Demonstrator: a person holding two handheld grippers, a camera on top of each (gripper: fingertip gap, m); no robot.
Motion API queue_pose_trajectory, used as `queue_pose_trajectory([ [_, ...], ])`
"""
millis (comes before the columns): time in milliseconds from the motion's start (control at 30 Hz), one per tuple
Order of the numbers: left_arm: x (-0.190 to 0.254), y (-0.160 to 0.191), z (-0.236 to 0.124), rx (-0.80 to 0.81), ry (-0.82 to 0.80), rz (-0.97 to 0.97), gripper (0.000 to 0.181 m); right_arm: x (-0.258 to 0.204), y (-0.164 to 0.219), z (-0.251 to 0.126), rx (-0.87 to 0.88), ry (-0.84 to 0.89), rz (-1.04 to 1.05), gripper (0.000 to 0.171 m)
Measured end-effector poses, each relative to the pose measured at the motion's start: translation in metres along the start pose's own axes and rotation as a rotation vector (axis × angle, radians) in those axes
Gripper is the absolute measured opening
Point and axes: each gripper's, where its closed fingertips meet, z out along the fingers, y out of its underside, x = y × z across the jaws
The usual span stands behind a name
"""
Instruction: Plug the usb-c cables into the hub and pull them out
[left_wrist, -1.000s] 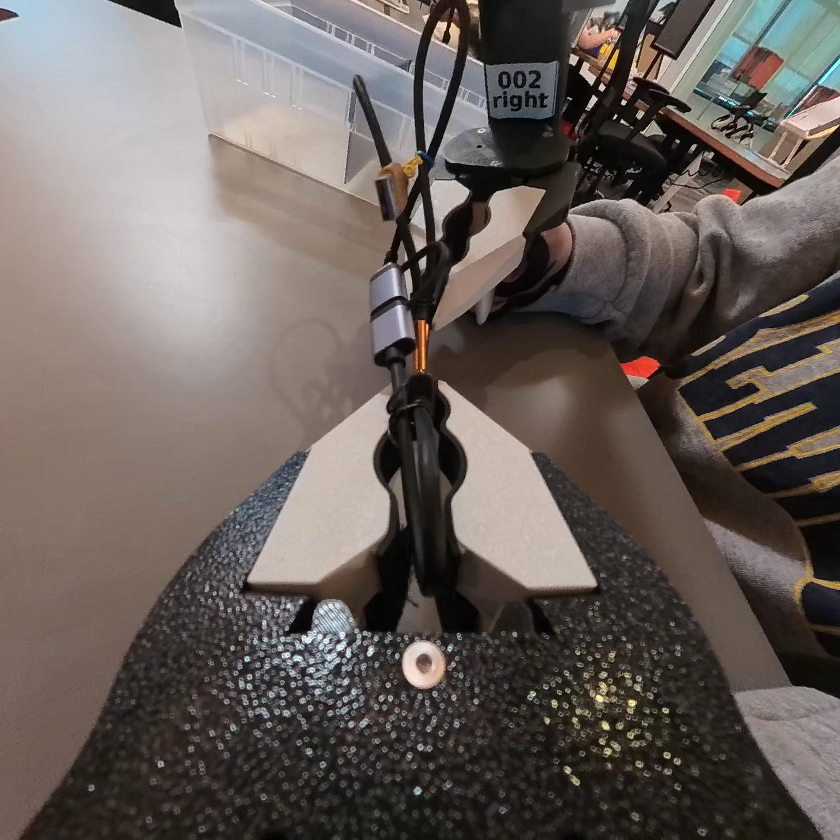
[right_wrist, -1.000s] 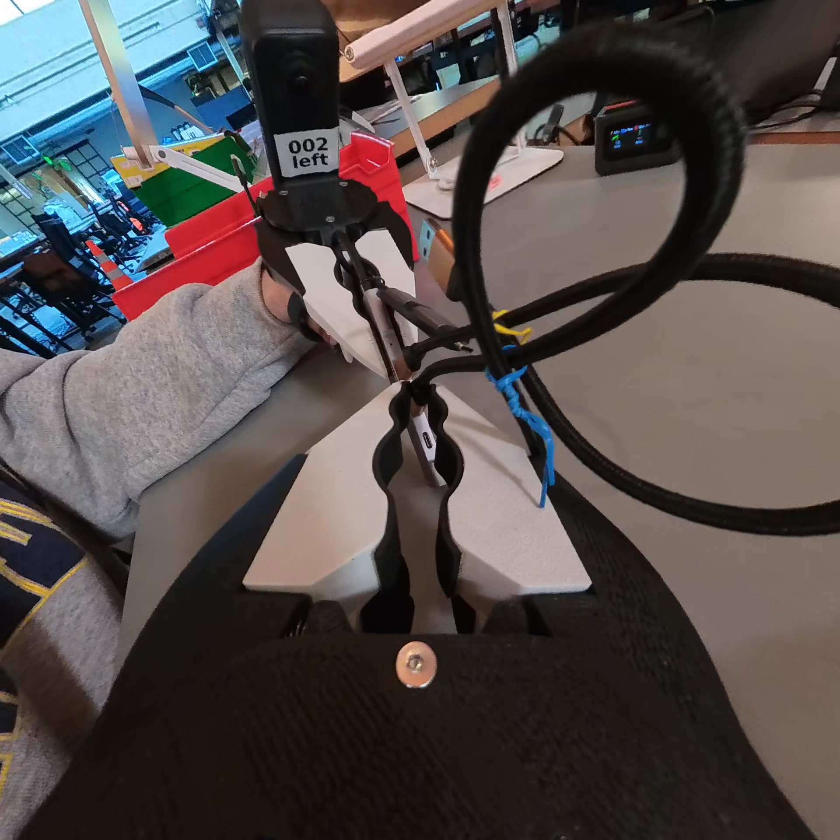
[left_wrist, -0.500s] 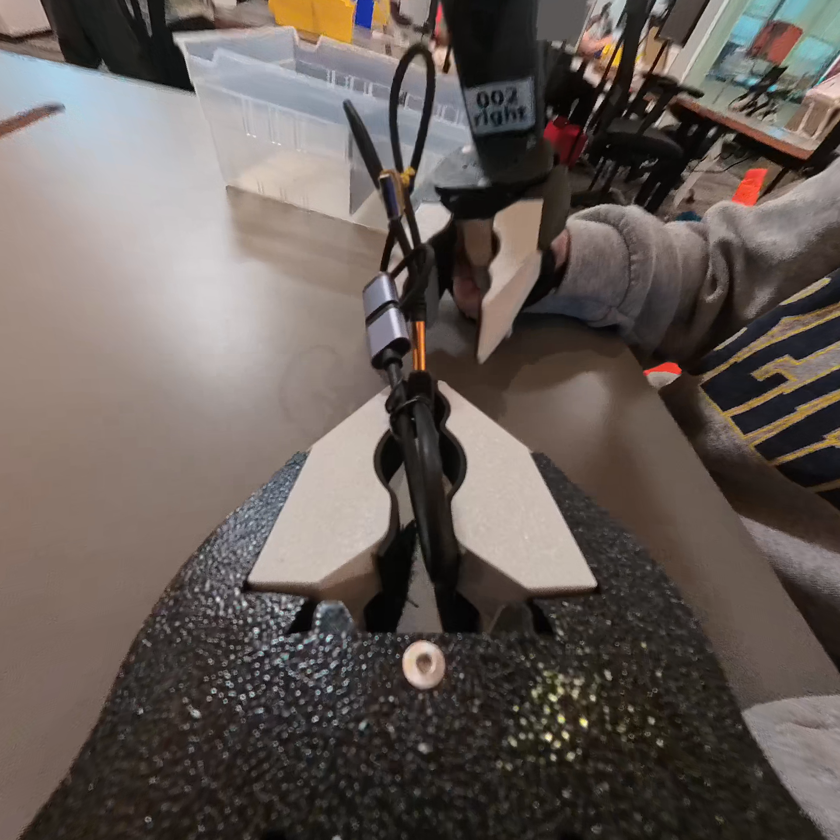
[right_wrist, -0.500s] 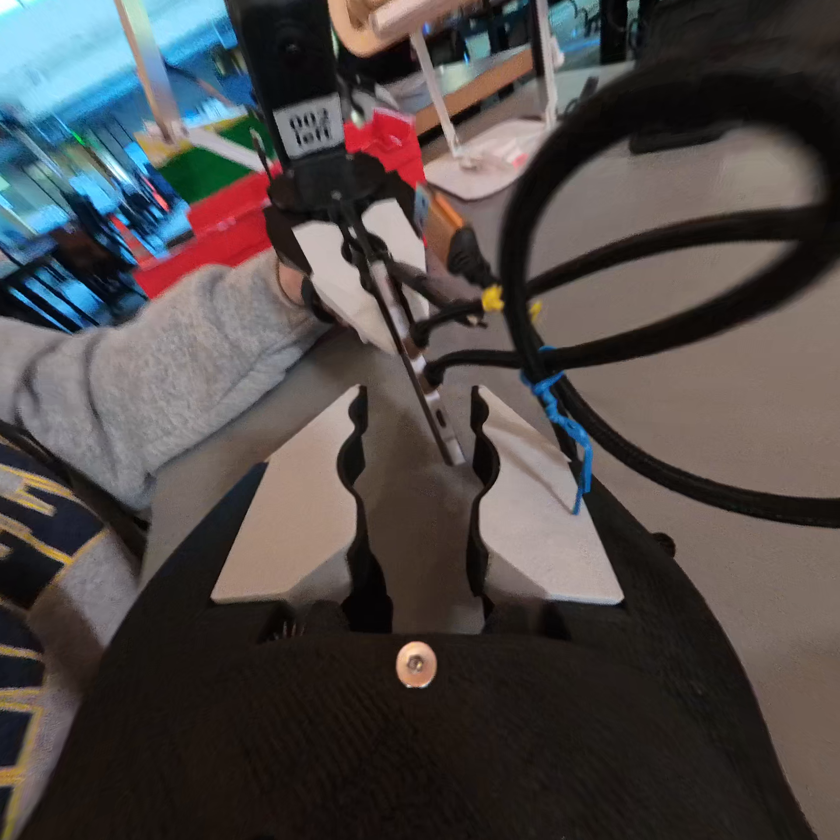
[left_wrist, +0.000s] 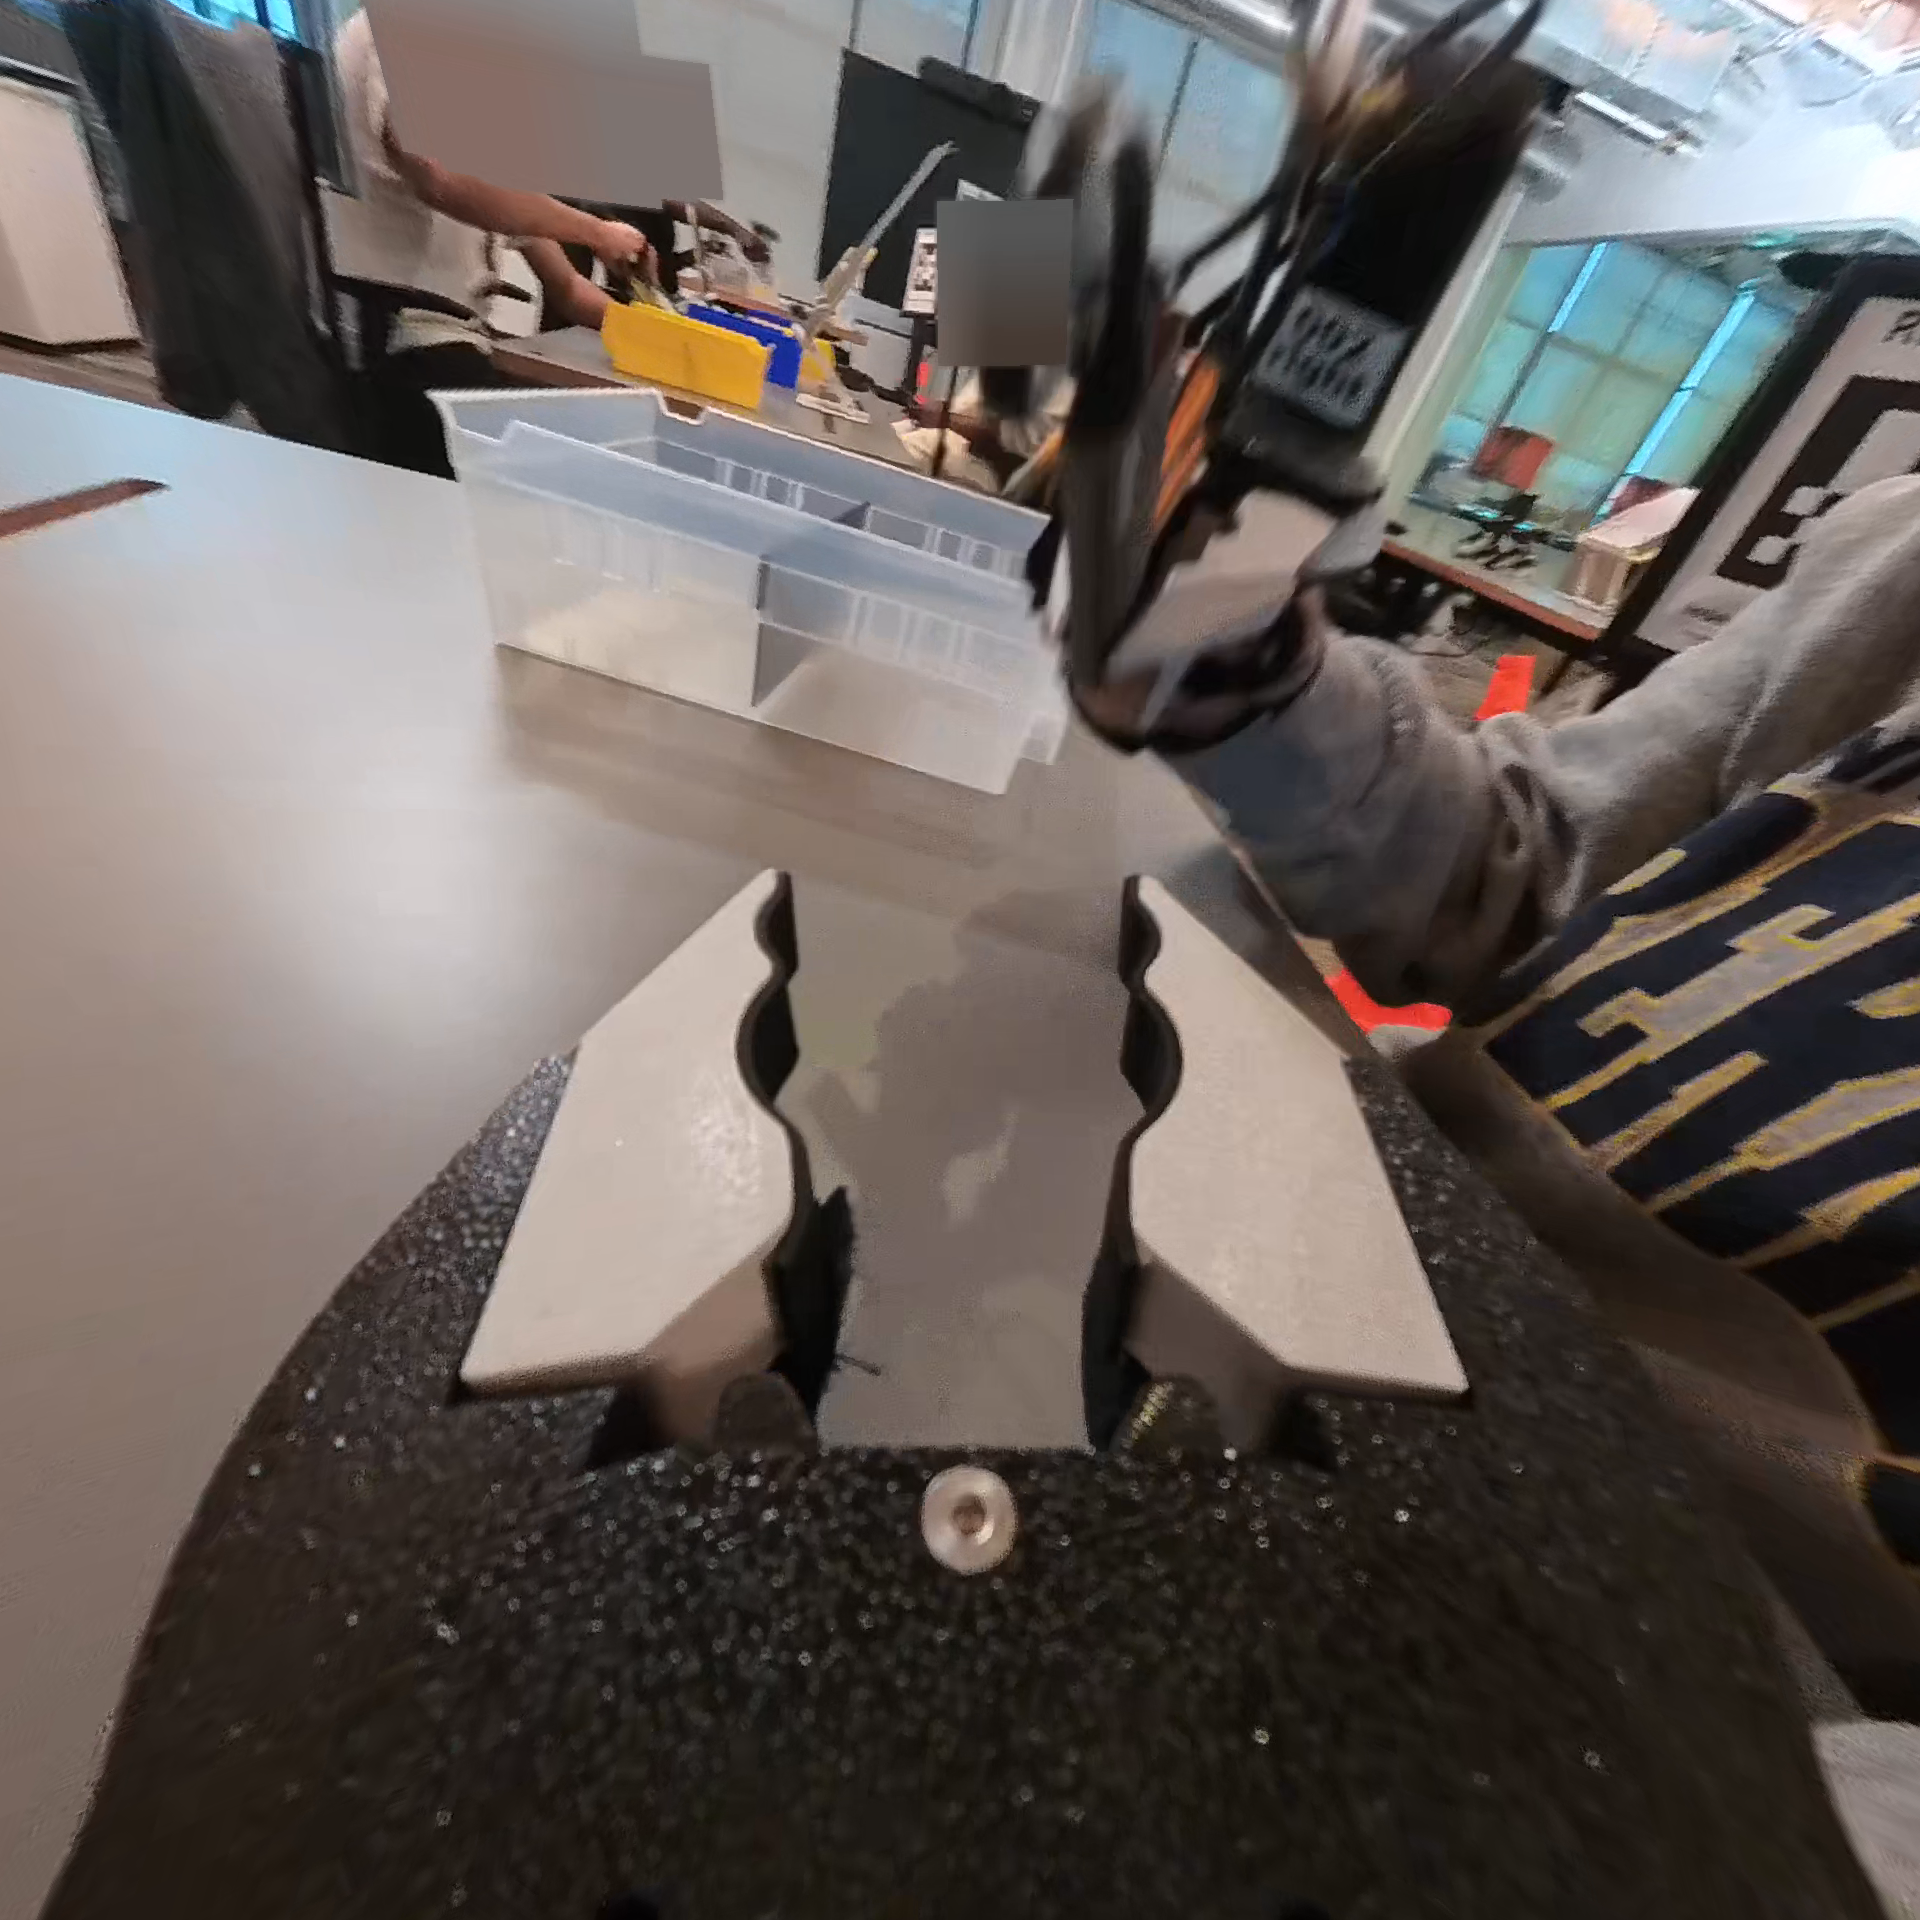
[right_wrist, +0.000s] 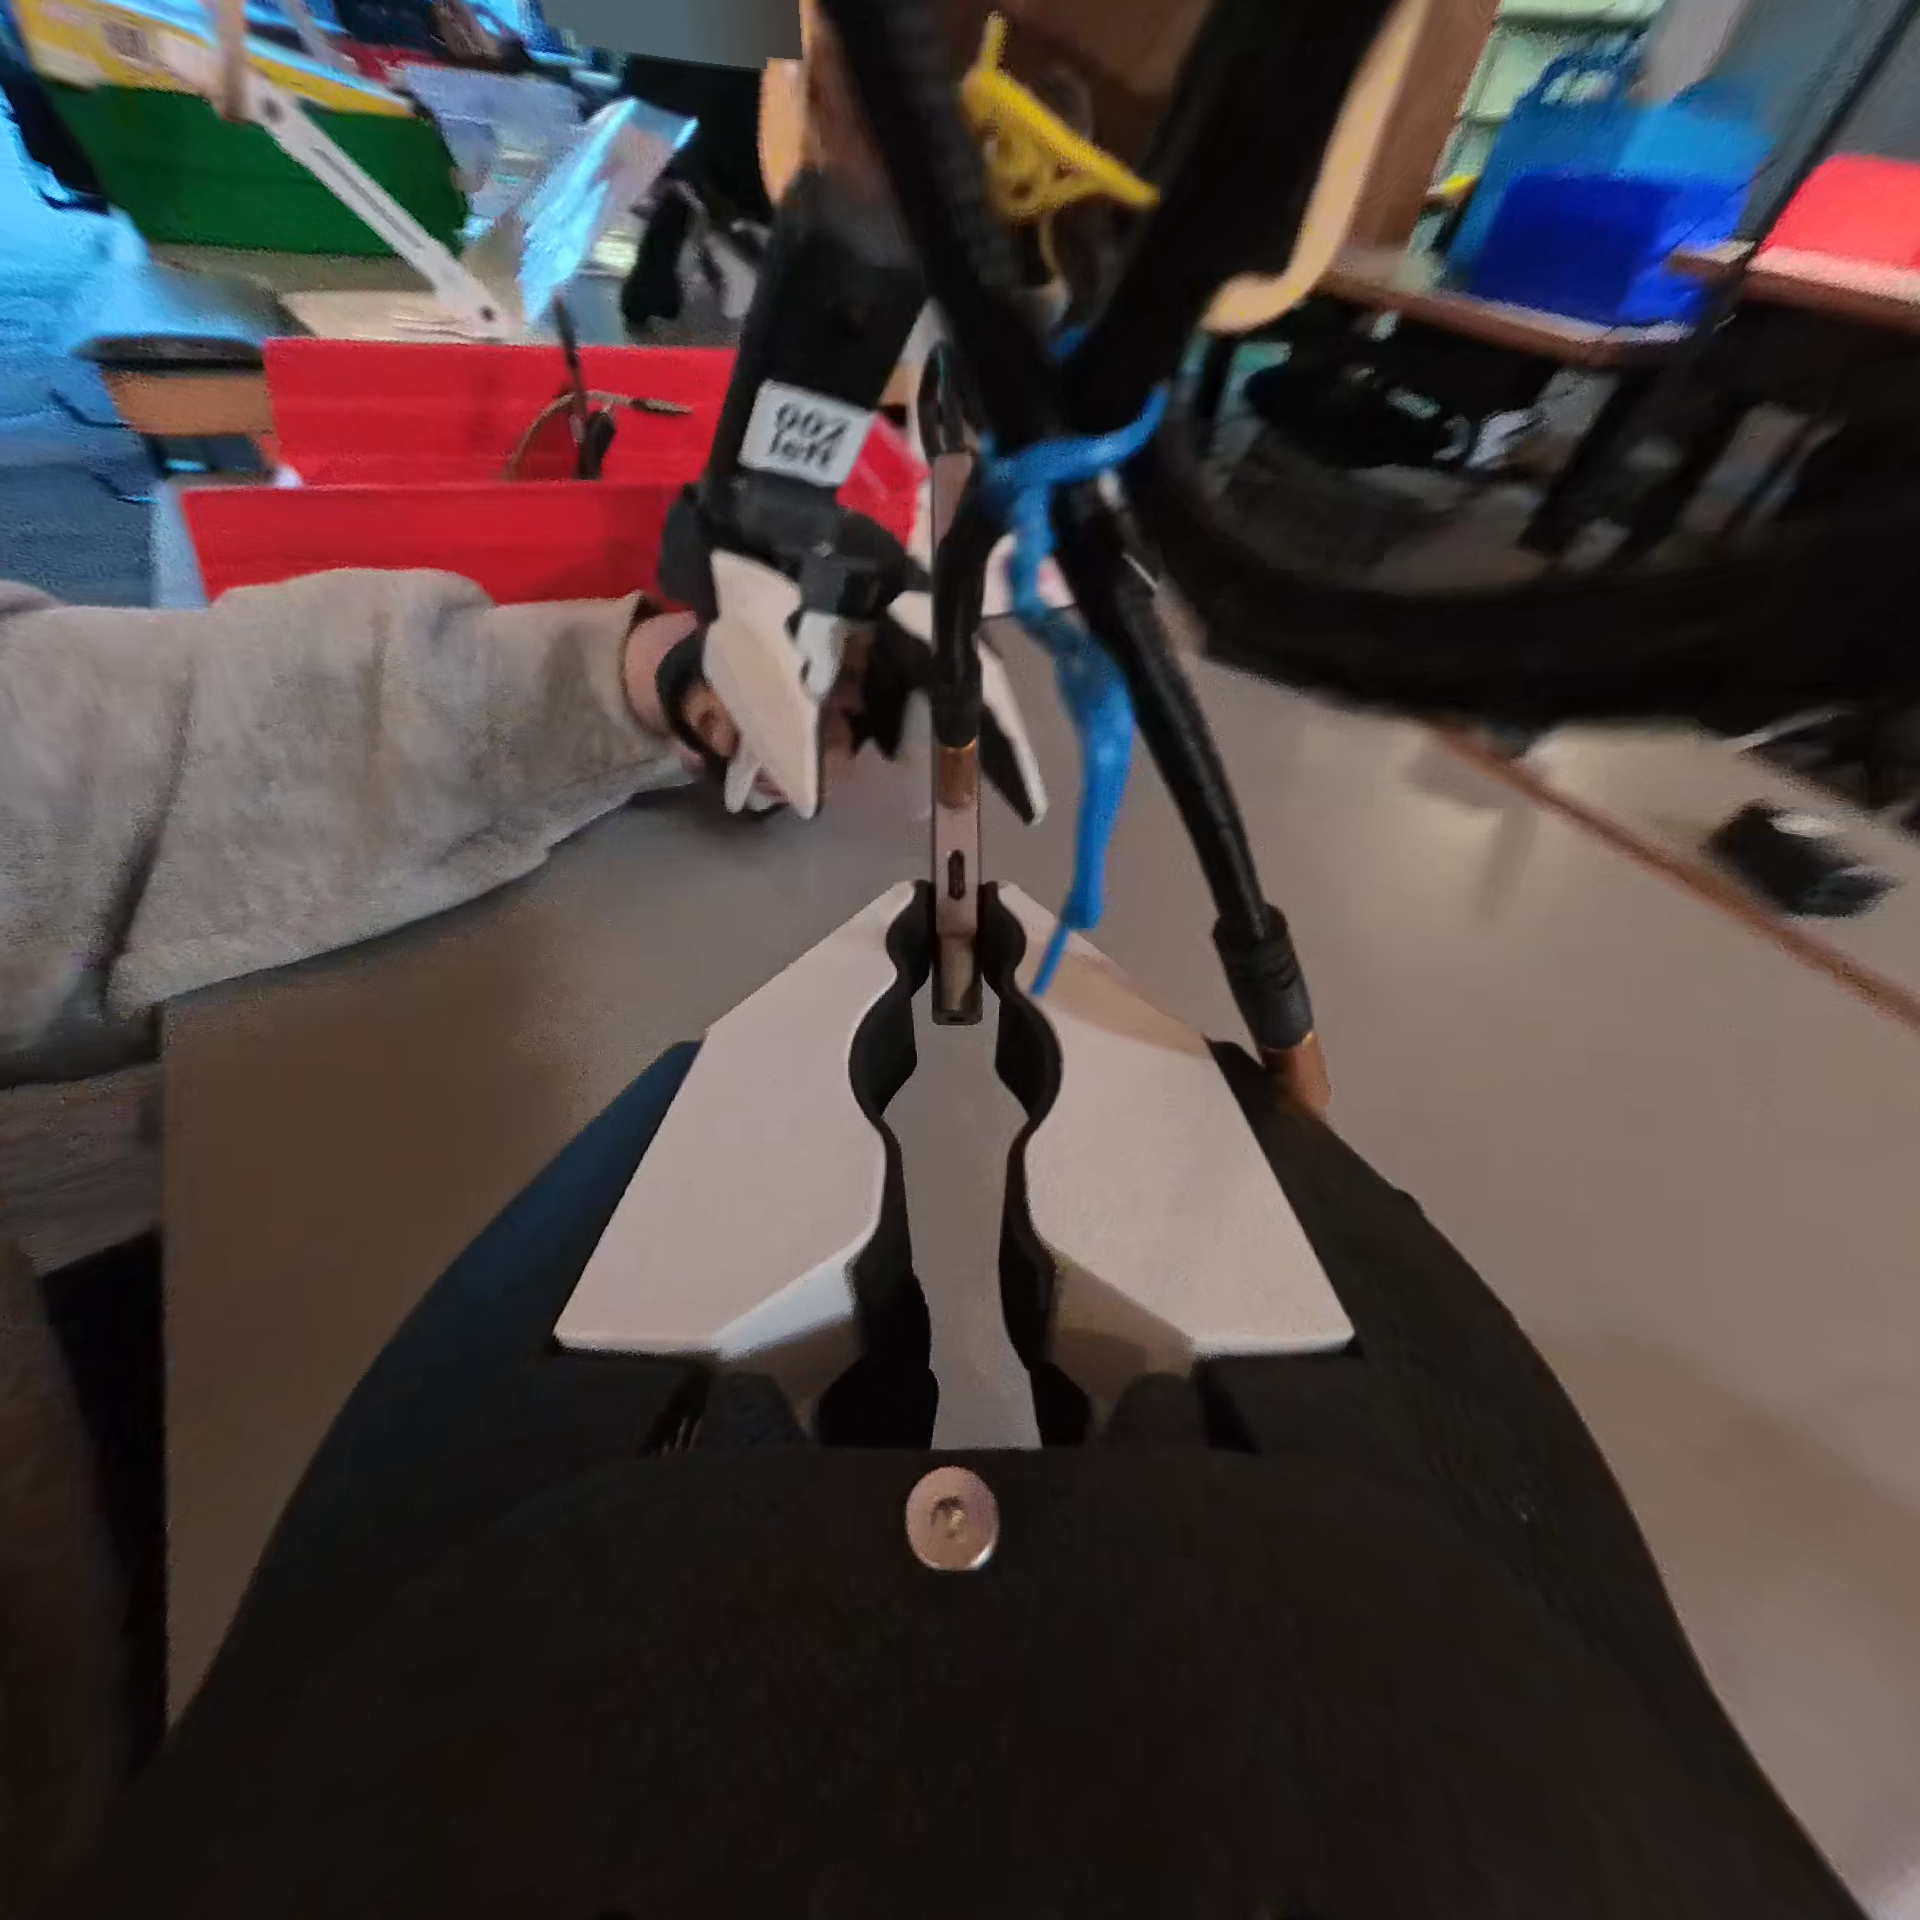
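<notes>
Right tongs (right_wrist: 954, 940) clenched the hub (right_wrist: 956, 862), long axis straight ahead toward the left tongs (left_wrist: 956, 914), which stood released, empty above the tabletop (left_wrist: 312, 831).

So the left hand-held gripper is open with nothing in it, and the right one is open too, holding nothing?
Not quite. The right hand-held gripper is shut on the slim grey hub, as the right wrist view shows. The left hand-held gripper is indeed open and empty.
</notes>
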Motion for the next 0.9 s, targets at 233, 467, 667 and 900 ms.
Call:
queue_pose_trajectory([
  [233, -0.017, -0.006, -0.008, 0.028, -0.11, 0.004, 0.058, 0.122, -0.027, -0.115, -0.245, 0.291, -0.2, 0.007],
  [467, -0.025, -0.006, -0.012, 0.017, -0.17, 0.032, 0.053, 0.241, 0.072, -0.214, -0.756, 0.37, -0.048, 0.007],
  [667, -0.03, 0.002, -0.009, -0.012, -0.181, 0.014, 0.051, 0.262, 0.151, -0.229, -1.057, 0.35, 0.024, 0.007],
  [900, -0.034, 0.009, -0.007, -0.046, -0.205, 0.005, 0.053, 0.262, 0.153, -0.239, -1.12, 0.407, 0.177, 0.042],
])
